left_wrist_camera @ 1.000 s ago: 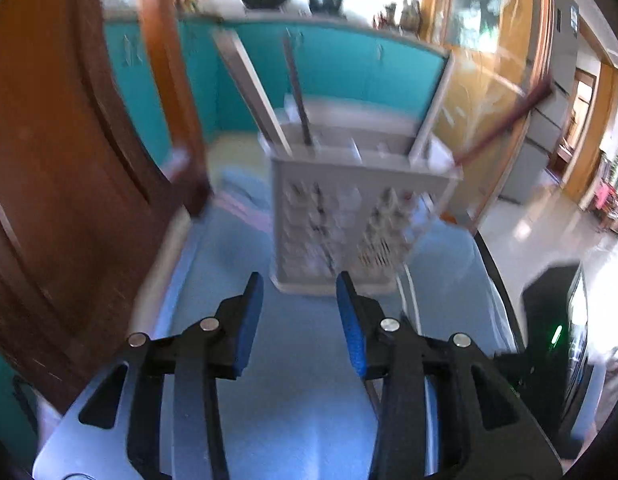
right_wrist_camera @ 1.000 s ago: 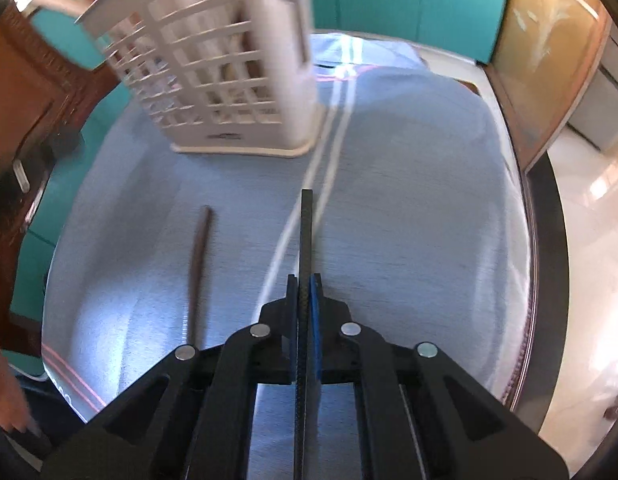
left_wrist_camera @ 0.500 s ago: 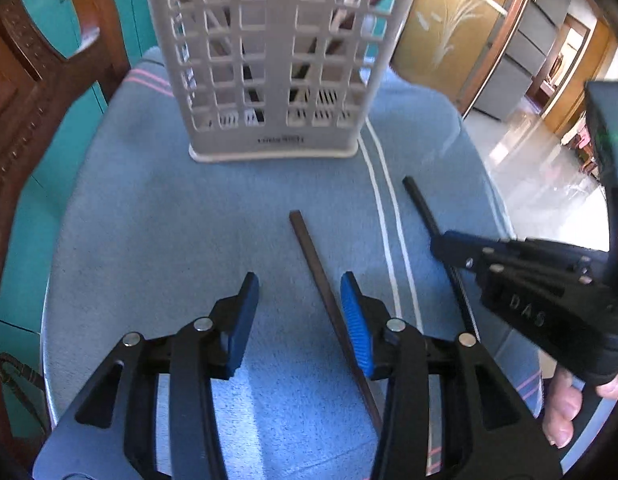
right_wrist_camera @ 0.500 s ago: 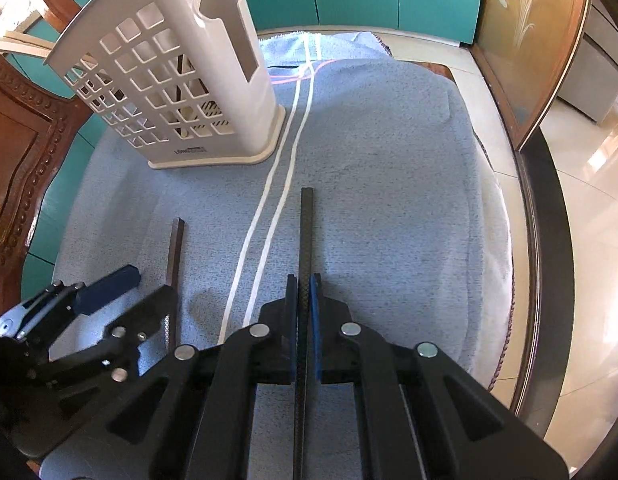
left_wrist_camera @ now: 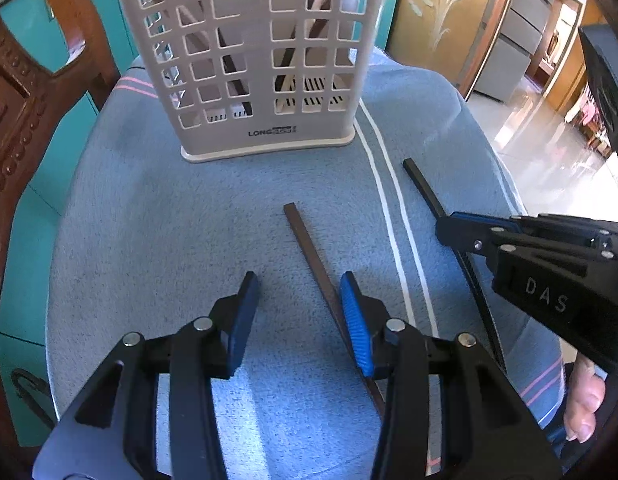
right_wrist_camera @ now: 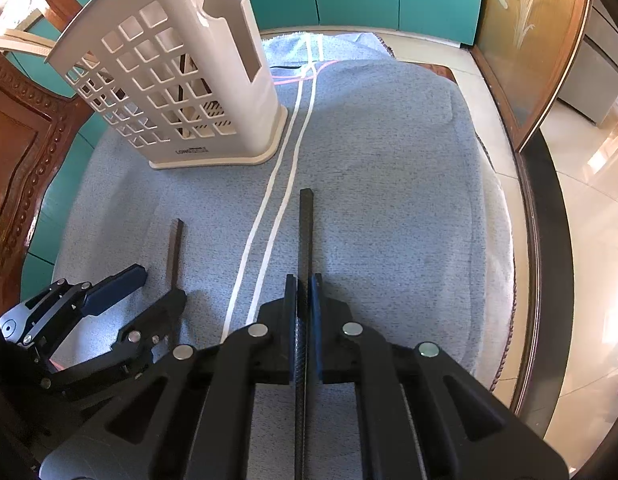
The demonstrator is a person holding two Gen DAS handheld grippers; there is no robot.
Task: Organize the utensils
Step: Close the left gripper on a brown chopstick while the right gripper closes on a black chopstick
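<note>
A white lattice utensil holder point(left_wrist_camera: 245, 60) point(right_wrist_camera: 169, 92) stands at the back of the blue cloth point(left_wrist_camera: 149, 220), with several sticks inside. A brown chopstick point(left_wrist_camera: 309, 248) point(right_wrist_camera: 175, 248) lies flat on the cloth. My left gripper point(left_wrist_camera: 299, 280) point(right_wrist_camera: 161, 282) hangs low over its near half. Its jaws are closing with the chopstick between them, close to the right blue pad point(left_wrist_camera: 355, 320), and the pads do not press on it. My right gripper point(right_wrist_camera: 305, 280) point(left_wrist_camera: 443, 226) is shut on a black chopstick point(right_wrist_camera: 305, 232) point(left_wrist_camera: 423, 186), whose far end points at the holder.
Two white stripes point(right_wrist_camera: 285, 184) run down the cloth between the two chopsticks. A carved wooden chair point(left_wrist_camera: 13, 128) stands at the left. The table's dark rim point(right_wrist_camera: 549, 240) curves along the right, with tiled floor beyond. A person's fingers point(left_wrist_camera: 585, 404) show beside the right gripper.
My left gripper has dropped and tipped downward, from facing the holder's top to hovering over the brown chopstick. The right gripper has kept its hold on the black chopstick, almost still.
</note>
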